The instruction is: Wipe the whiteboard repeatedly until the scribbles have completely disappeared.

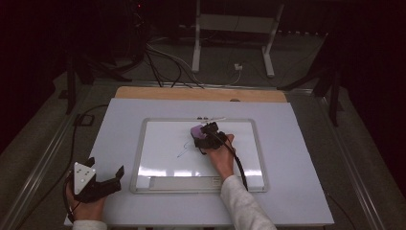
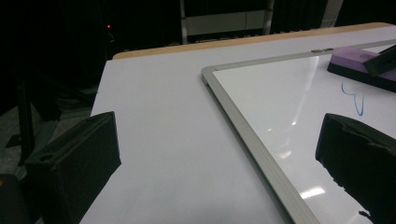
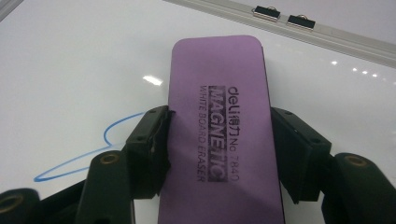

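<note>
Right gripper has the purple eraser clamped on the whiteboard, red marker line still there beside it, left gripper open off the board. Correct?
One thing is off: the marker line is blue, not red, as the right gripper view shows. The rest holds: the right gripper clamps the purple eraser on the whiteboard, and the left gripper stands open off the board.

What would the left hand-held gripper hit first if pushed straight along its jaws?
Probably the silver-framed whiteboard: the left hand-held gripper points across bare white tabletop toward its frame edge. Depth is unclear.
</note>
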Demonstrator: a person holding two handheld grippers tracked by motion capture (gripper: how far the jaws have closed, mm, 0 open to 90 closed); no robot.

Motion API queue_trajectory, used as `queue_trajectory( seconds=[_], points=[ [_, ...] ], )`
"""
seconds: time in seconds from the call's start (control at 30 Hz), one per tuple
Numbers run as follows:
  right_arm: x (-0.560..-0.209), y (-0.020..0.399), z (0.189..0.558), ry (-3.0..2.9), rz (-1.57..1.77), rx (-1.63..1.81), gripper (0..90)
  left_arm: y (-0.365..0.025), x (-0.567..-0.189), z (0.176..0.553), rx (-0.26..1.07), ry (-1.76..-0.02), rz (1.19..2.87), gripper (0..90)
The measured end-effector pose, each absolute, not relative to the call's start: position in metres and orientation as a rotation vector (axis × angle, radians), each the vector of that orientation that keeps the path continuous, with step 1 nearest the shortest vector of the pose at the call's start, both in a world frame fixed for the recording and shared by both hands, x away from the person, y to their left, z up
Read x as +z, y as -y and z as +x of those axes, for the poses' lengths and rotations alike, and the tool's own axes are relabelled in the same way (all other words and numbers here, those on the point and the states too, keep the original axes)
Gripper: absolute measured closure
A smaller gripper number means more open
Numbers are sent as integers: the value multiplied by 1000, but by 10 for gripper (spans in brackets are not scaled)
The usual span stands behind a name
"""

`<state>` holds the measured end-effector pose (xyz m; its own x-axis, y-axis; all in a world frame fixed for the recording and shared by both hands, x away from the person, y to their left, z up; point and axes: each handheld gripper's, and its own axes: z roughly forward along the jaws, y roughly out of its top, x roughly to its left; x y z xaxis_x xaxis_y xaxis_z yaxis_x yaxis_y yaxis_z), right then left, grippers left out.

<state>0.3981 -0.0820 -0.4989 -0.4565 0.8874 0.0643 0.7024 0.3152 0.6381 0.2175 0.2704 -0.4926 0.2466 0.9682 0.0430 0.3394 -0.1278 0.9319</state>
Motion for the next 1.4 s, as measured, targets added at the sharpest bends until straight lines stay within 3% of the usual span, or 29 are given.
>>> queue_trajectory(
  seconds=[0.27,0.53,0.83,1.13,1.4],
  points=[
    [-499,66,387,-2412,1312,929,413,-270,-493,217,899,-1236,1640,6],
    [-498,86,399,-2300,1451,881,413,-271,-493,218,898,-1238,1639,6],
    [-498,60,382,-2446,1288,930,413,-270,-493,218,900,-1234,1644,6],
    [-499,80,391,-2337,1407,911,412,-270,-493,218,899,-1235,1641,6],
    [-499,52,372,-2463,1249,956,412,-269,-493,218,899,-1234,1645,6]
  ],
)
